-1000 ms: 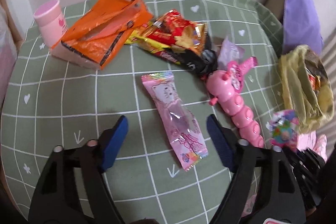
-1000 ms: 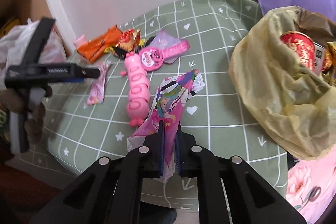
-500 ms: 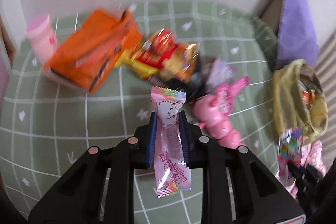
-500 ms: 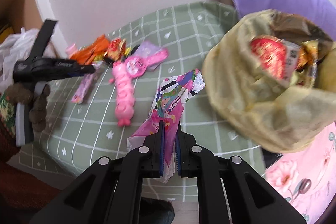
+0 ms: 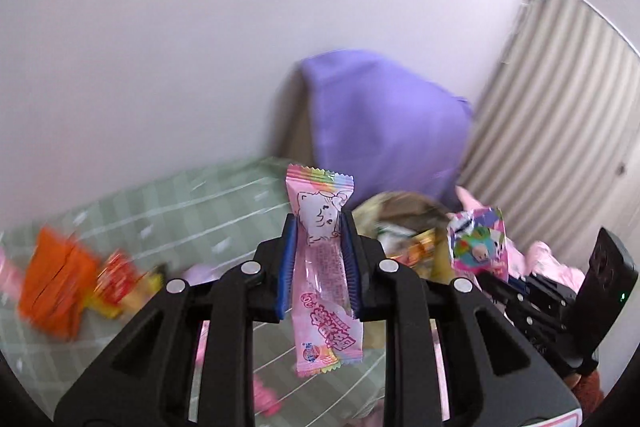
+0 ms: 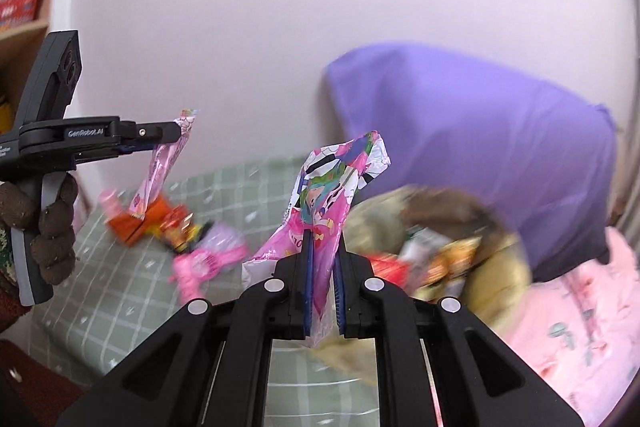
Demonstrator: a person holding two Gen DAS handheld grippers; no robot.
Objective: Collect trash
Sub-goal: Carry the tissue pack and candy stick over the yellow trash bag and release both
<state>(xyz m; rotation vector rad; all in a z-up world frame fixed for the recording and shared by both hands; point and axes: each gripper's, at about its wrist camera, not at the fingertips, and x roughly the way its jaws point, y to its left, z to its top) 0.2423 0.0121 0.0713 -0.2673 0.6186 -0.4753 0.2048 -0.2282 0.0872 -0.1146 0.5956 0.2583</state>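
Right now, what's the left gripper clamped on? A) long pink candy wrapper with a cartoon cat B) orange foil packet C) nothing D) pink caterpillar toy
A: in the left wrist view the left gripper has its blue pads pressed on the long pink candy wrapper with a cartoon cat, lifted off the green checked tablecloth.

My left tool (image 5: 318,227) grips a pink candy wrapper (image 5: 322,267) upright above the green checked tabletop (image 5: 208,211), the yellow trash bag (image 5: 400,211) just beyond.
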